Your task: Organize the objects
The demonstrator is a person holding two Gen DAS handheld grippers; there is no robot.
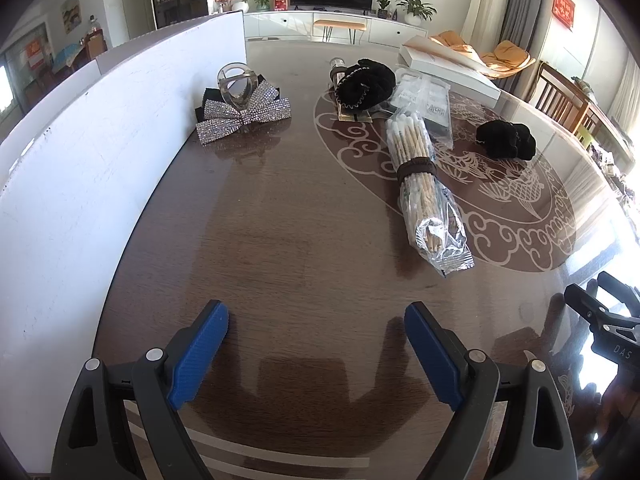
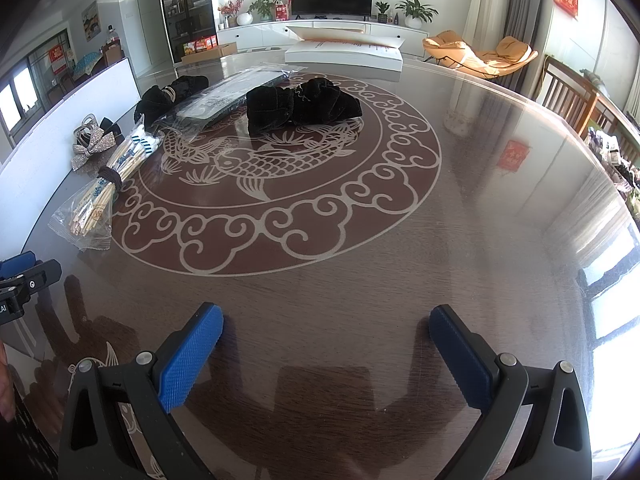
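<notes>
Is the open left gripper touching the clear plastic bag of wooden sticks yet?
Apart. The left wrist view shows bare brown table between the left gripper and the bag of sticks.

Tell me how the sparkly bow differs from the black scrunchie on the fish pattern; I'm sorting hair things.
The sparkly bow is silver, flat and glittering; the black scrunchie is matte, soft and bunched. The bow lies beside the white board; the scrunchie lies on the table's fish pattern. Both rest untouched on the table.
</notes>
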